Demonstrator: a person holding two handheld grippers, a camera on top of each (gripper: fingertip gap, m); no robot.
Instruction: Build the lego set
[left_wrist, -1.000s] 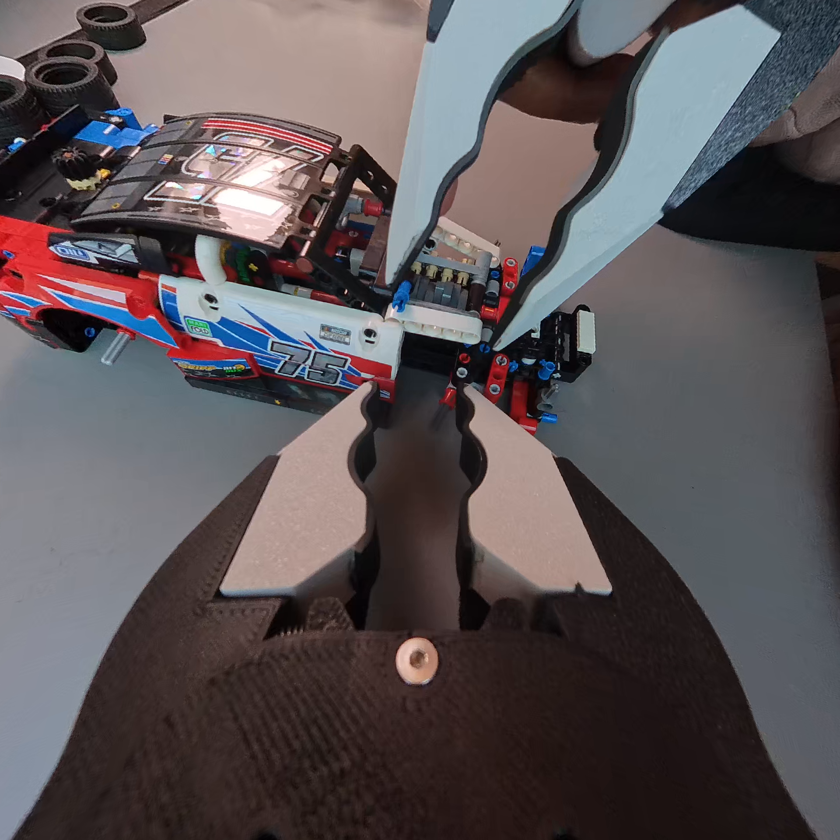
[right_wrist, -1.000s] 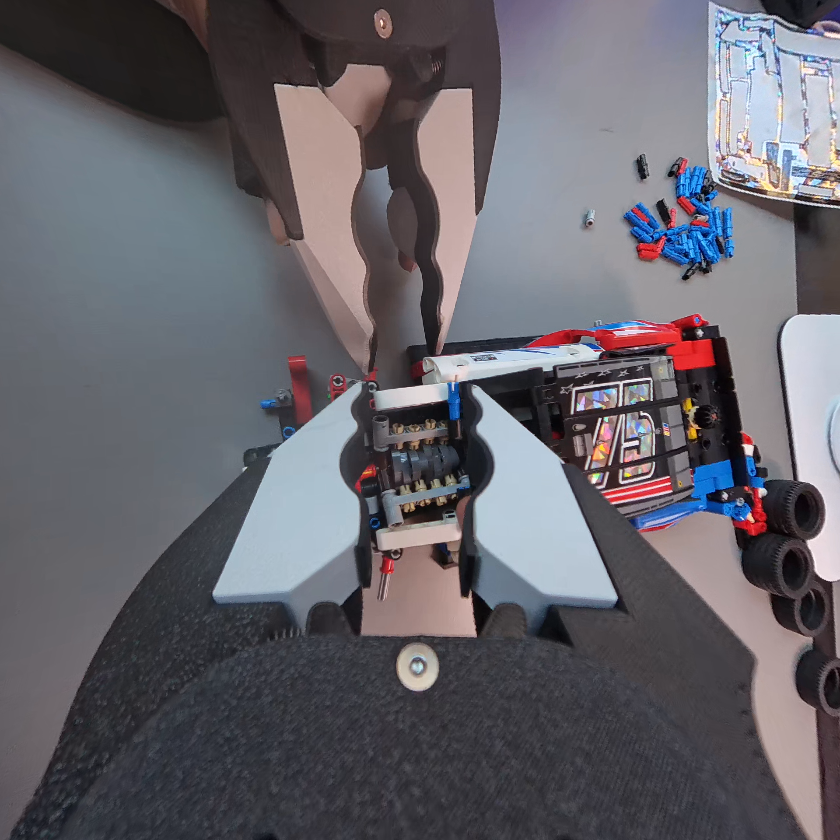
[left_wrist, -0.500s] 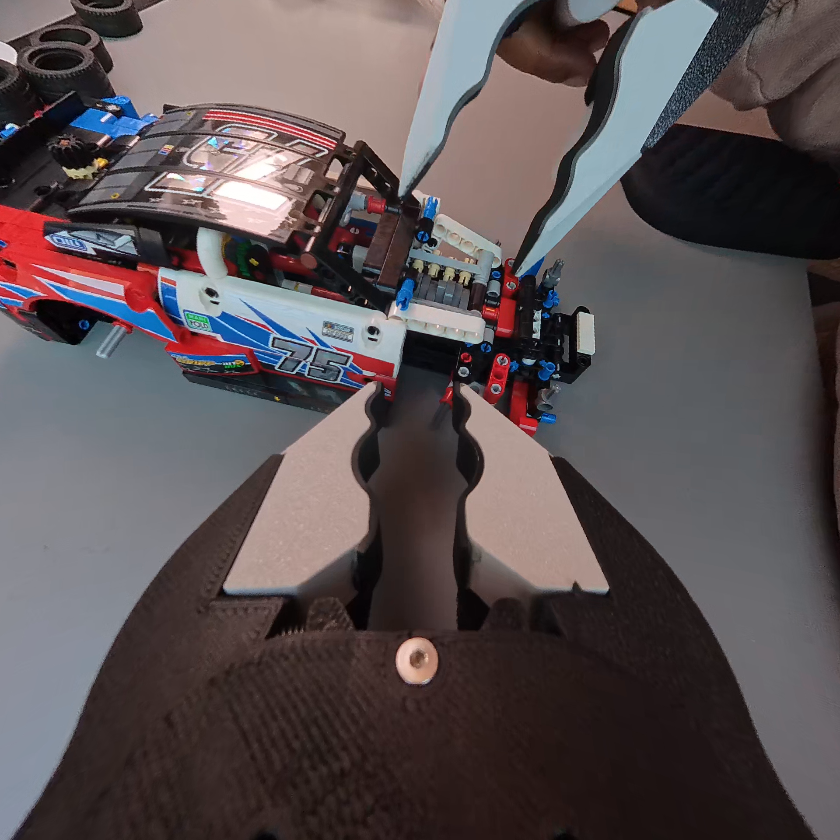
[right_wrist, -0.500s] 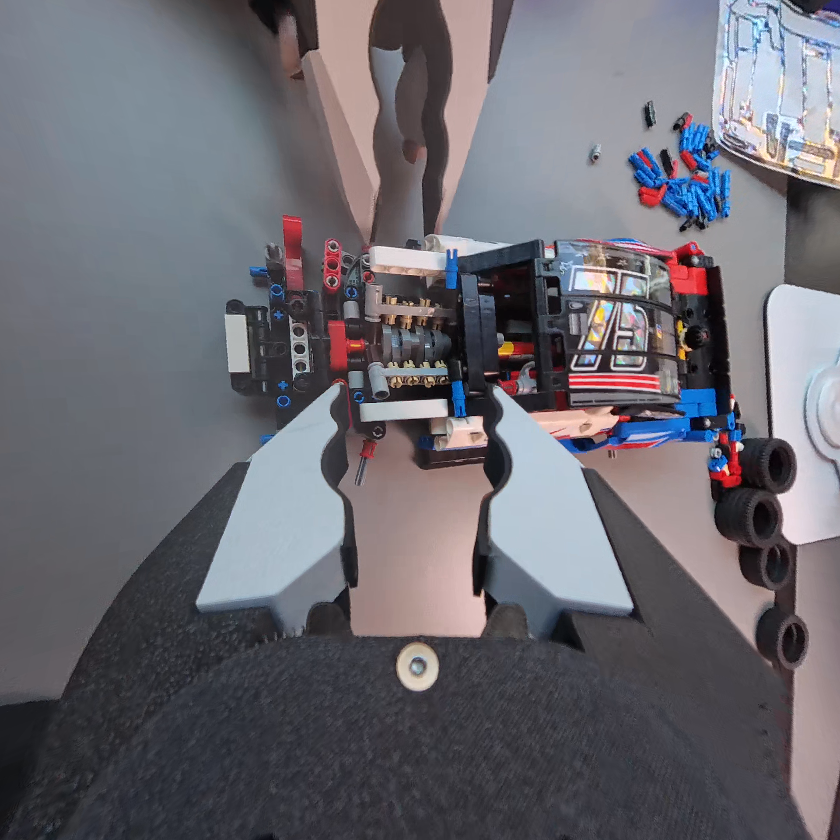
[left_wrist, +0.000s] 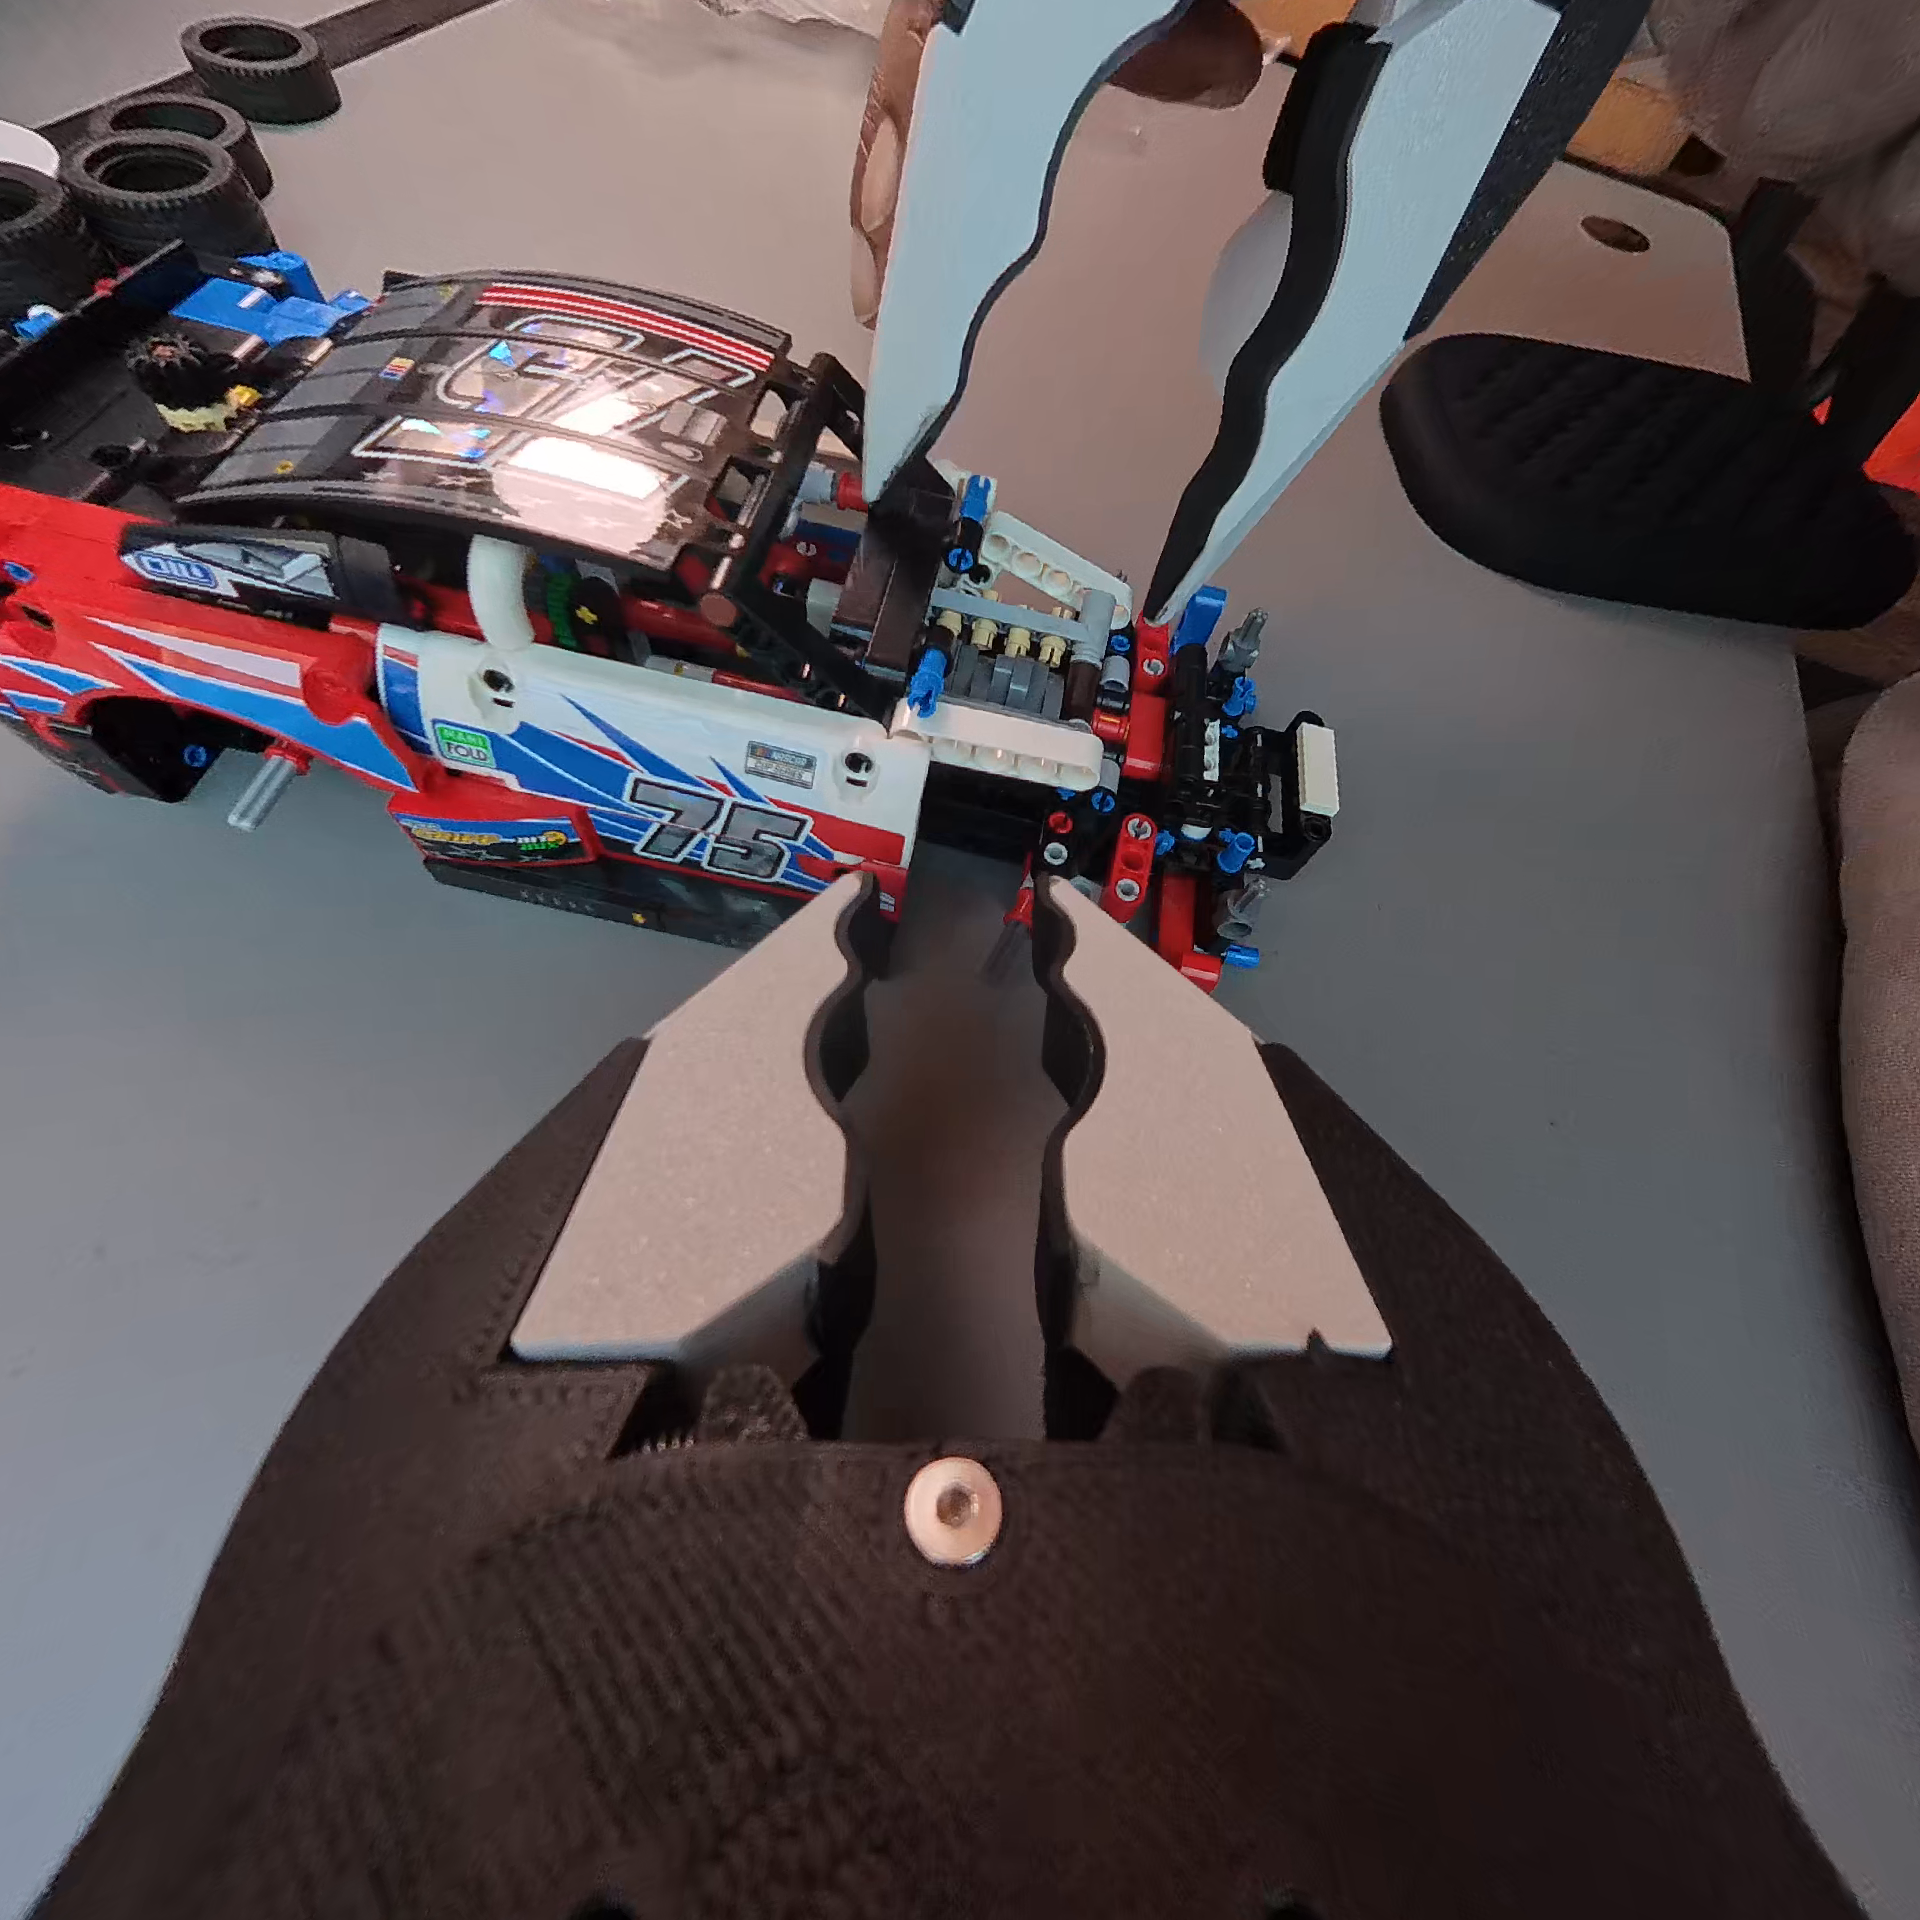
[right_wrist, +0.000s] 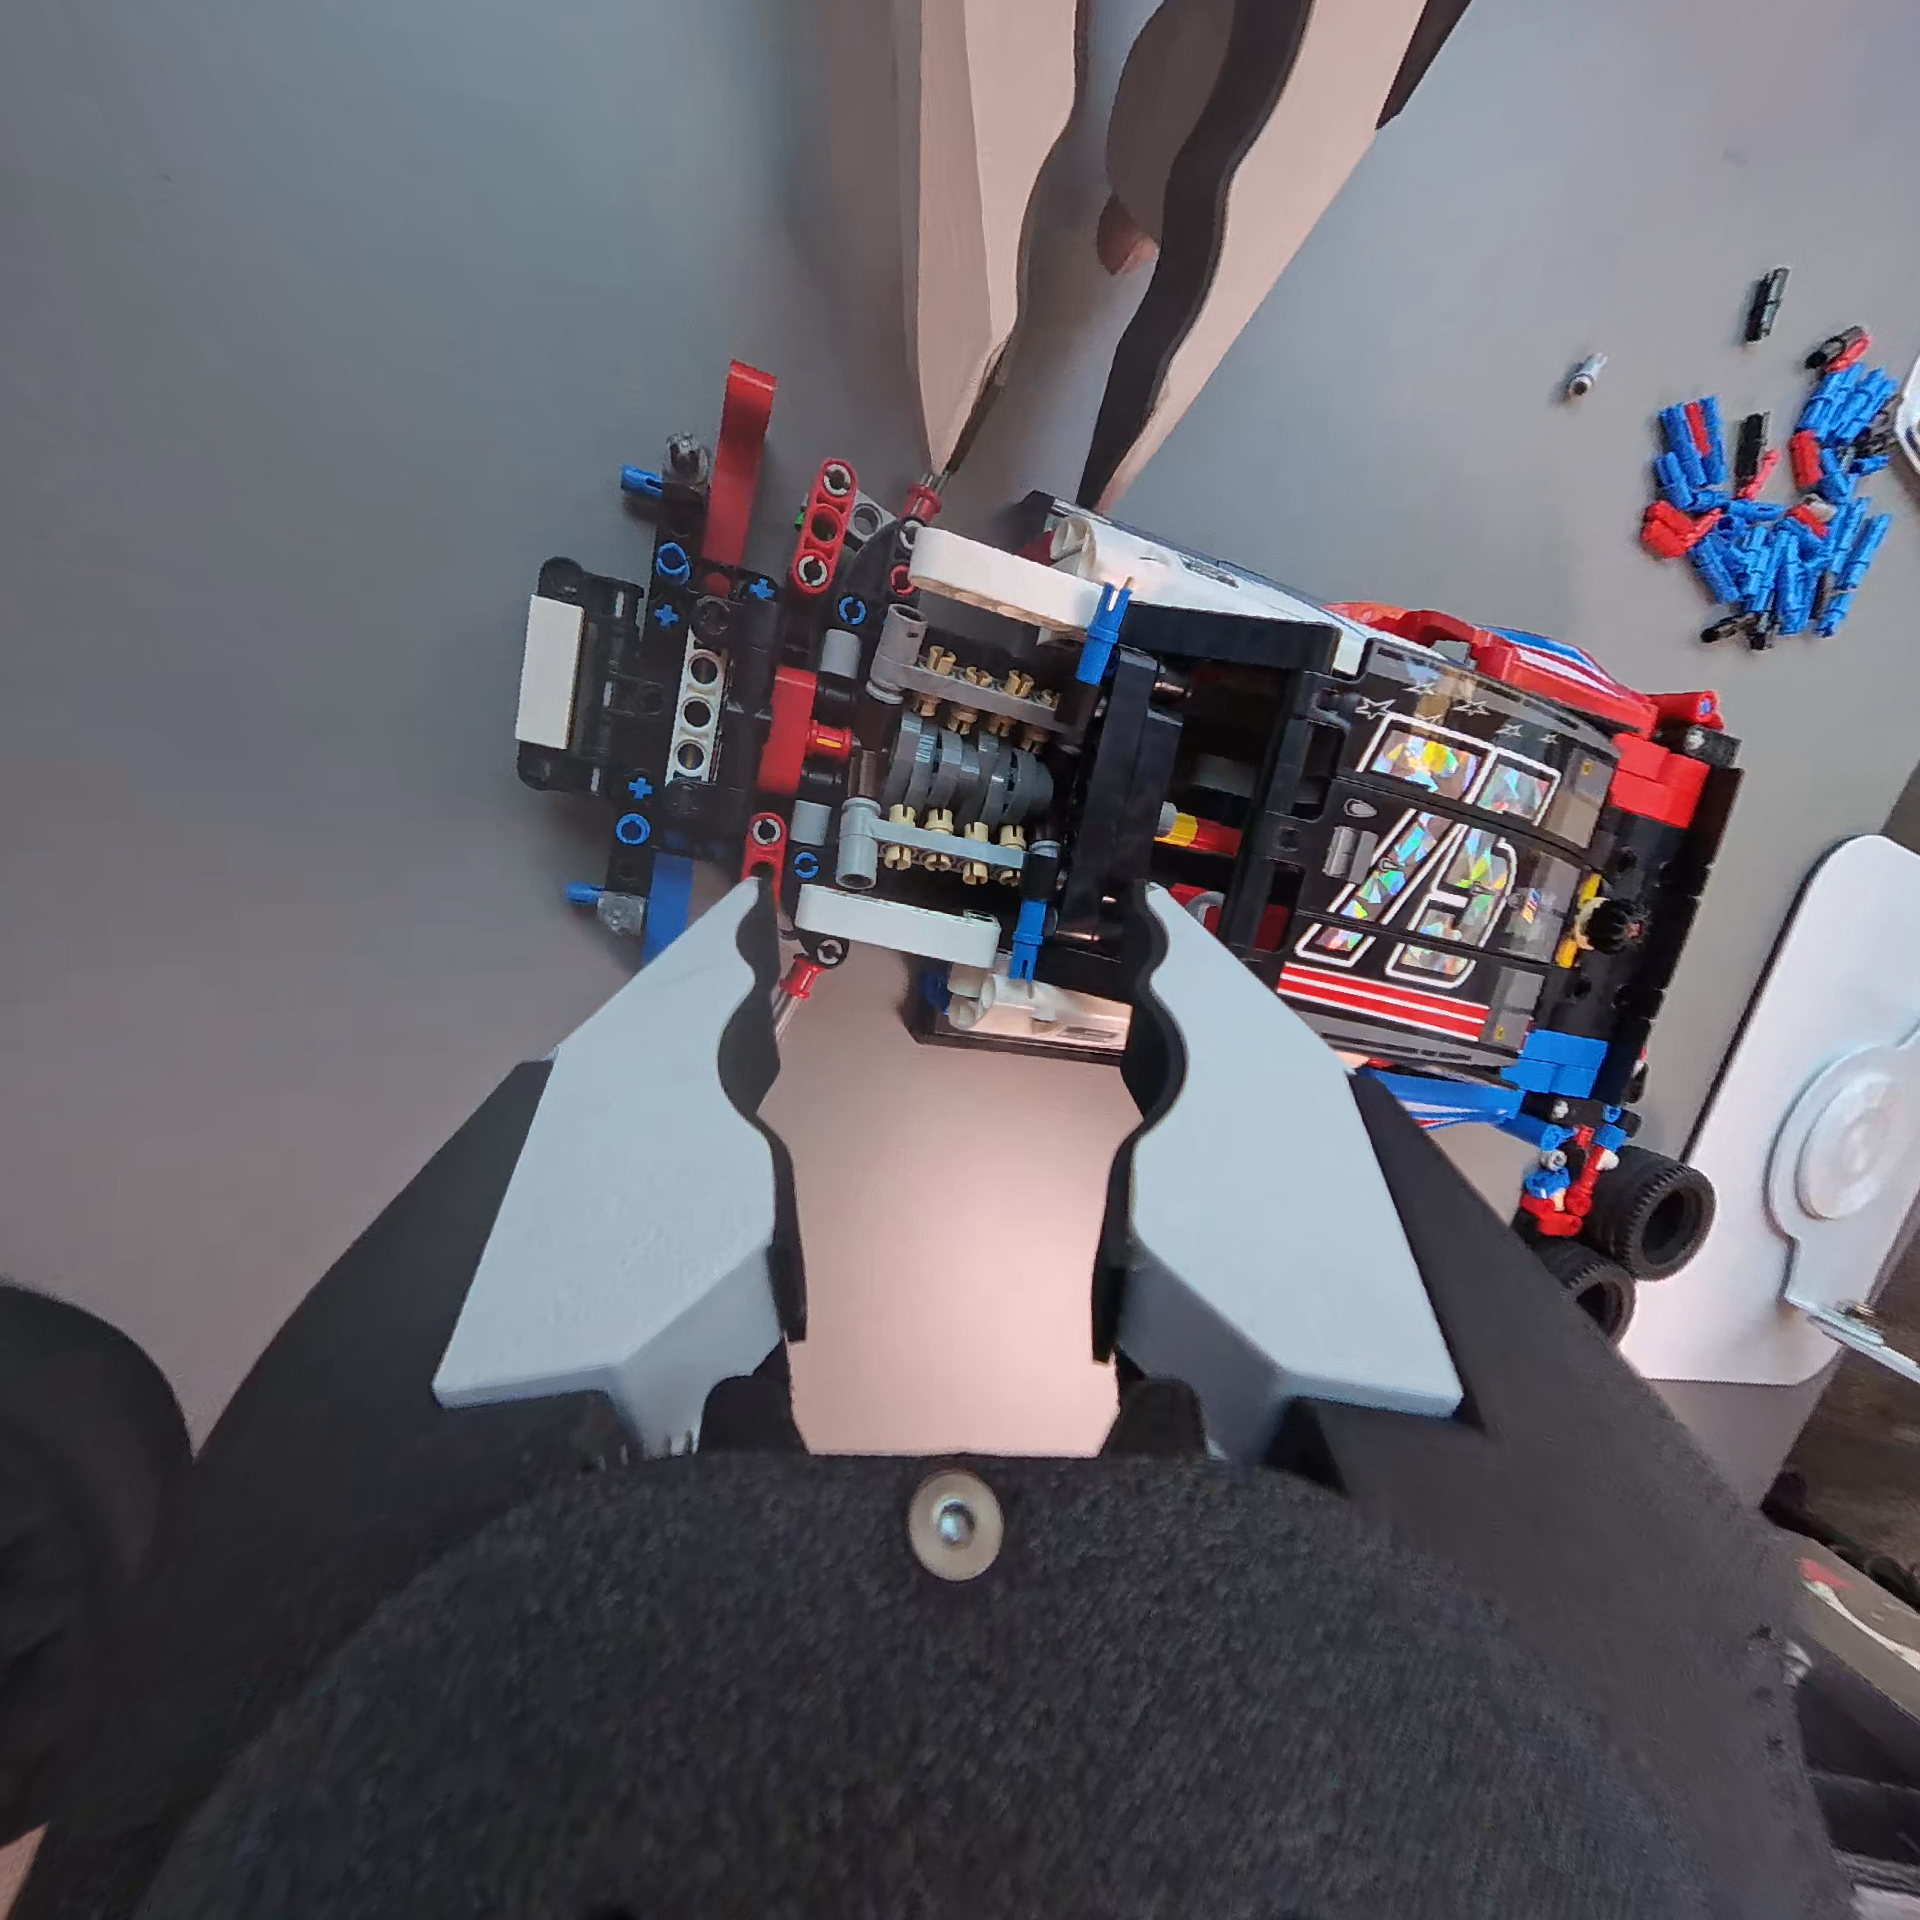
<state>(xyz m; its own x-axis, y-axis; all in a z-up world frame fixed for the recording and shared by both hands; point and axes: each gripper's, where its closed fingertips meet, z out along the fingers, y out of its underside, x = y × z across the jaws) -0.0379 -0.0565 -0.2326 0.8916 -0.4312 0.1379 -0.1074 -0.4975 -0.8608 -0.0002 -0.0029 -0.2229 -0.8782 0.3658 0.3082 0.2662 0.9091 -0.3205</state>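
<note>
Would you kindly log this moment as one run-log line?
left tongs: open, beside car | right tongs: open, above engine block | nothing held

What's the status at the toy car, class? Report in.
Left claw open, empty, by the toy car side. Right claw open, empty, over the engine. Loose pegs and tyres lie clear.

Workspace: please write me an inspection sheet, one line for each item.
Surface: grey table, bare near the car.
Job's things: lego car, part-built, engine bay exposed; loose tyres beyond its far end.
Clutter: heap of small blue and red pins; white plate at the table edge.
Grippers: left tongs open, low beside the car; right tongs open over the engine bay, holding nothing.
Cables: nothing seen.
Surroundings: black seat.
</note>
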